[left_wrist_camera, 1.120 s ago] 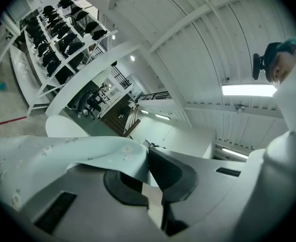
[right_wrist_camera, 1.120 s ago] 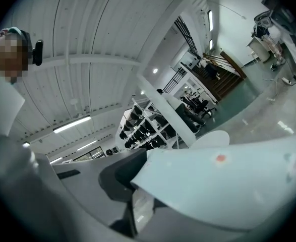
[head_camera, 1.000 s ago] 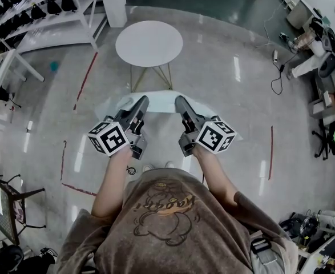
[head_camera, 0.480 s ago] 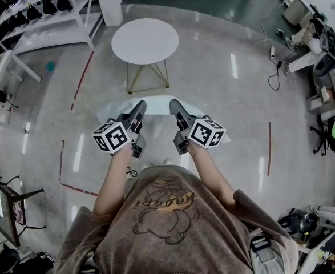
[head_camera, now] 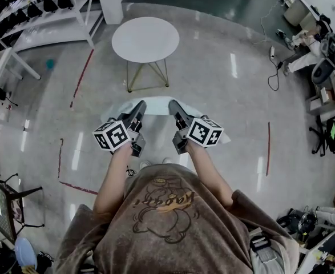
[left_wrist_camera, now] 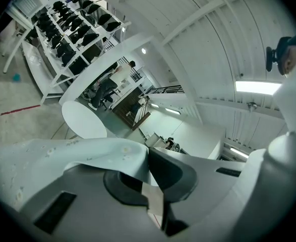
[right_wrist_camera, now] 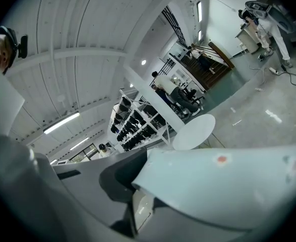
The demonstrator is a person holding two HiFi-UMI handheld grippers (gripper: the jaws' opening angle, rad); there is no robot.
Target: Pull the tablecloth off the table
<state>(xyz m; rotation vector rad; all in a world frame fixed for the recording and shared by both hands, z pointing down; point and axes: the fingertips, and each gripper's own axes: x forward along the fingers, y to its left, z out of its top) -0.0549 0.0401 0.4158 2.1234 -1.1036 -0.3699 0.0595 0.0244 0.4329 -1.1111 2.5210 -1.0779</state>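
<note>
At the upper left of the head view, white shelves point(head_camera: 39, 7) with dark things on them are standing on the grey floor point(head_camera: 224, 96). A little left of the centre I am holding my left claw point(head_camera: 139, 104), and it is pointing toward the top of the frame. Its jaws are pressing together on one edge of the cloth point(head_camera: 156, 104). In the left gripper view the pale fabric is going in between the two dark pads and spreading out to the left of the frame.

The cloth is stretching from one claw to the other and lying wide under both of them, over the floor. It is not touching the table point(head_camera: 145, 39). The round white table is standing well apart from it, above the centre of the frame, and its top is bare.

A little right of the centre I am holding my right claw point(head_camera: 172, 103), just beside the left one. Its jaws are also clamping the cloth, and in the right gripper view the fabric is running out to the right of the frame. At the far right, desks point(head_camera: 327, 67) and cables are standing along the edge.
</note>
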